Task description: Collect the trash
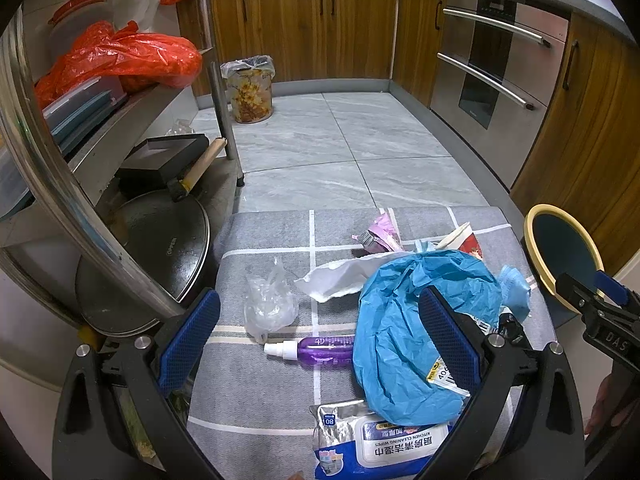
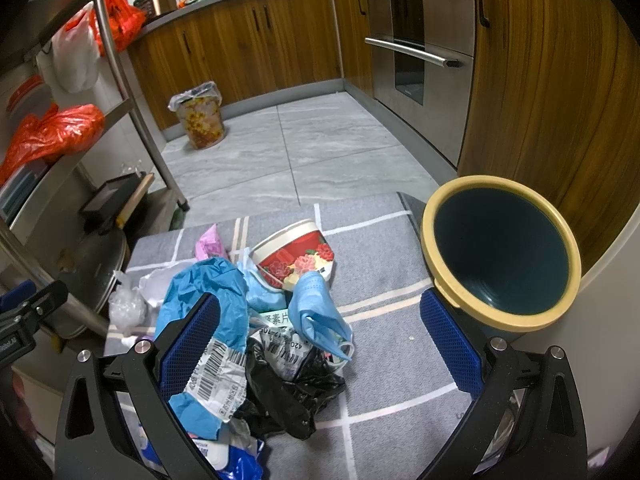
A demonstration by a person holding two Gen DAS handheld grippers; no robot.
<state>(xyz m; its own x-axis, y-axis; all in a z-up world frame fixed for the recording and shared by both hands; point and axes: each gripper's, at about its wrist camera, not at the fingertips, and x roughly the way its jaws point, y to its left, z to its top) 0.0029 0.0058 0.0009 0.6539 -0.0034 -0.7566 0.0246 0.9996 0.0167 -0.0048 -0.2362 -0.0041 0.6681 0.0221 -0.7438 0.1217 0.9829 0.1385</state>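
Both grippers, left (image 1: 320, 344) and right (image 2: 320, 344), stand with jaws apart above the trash pile (image 2: 256, 320); the bin (image 2: 500, 252) sits at two o'clock.

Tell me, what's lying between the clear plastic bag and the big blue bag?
A crumpled white paper lies between the clear plastic bag and the blue bag, seen from the left wrist view.

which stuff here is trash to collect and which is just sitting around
For the job: blue plastic mailer bag, face mask, black bag, paper cup, clear plastic bag, small bin.

Just lying about: spray bottle, wipes pack, frying pan.
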